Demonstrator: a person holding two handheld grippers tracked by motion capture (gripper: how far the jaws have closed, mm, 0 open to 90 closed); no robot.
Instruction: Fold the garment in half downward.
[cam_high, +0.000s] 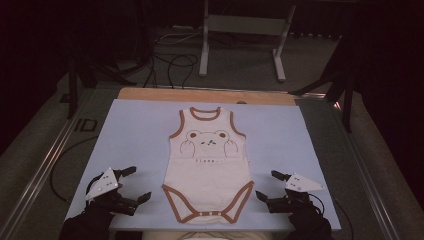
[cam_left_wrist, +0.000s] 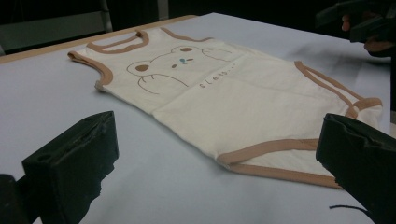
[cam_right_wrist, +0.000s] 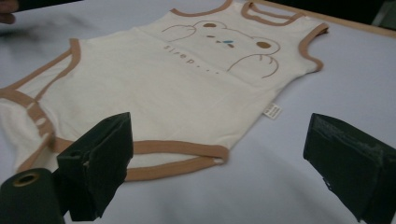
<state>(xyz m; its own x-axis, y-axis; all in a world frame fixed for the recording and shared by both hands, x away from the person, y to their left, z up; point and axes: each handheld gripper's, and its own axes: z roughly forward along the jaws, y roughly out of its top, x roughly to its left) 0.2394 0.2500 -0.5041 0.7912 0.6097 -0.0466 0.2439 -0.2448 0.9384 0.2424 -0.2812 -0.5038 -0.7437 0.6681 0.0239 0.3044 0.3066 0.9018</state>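
A cream sleeveless baby bodysuit (cam_high: 207, 165) with brown trim and a bear drawing lies flat in the middle of the pale blue mat (cam_high: 140, 130), neck away from me. The left gripper (cam_high: 136, 184) rests on the mat left of the bodysuit's leg opening, jaws wide apart and empty. The right gripper (cam_high: 269, 185) sits to the right of the other leg opening, open and empty too. In the left gripper view the bodysuit (cam_left_wrist: 224, 93) stretches ahead between the jaws; the right gripper view shows the bodysuit (cam_right_wrist: 187, 88) and its side label (cam_right_wrist: 272, 110).
The mat lies on a wooden table whose far edge (cam_high: 205, 94) shows beyond it. A white metal frame (cam_high: 242, 35) and cables lie on the floor behind. Dark stands flank the table. Bare mat surrounds the bodysuit on both sides.
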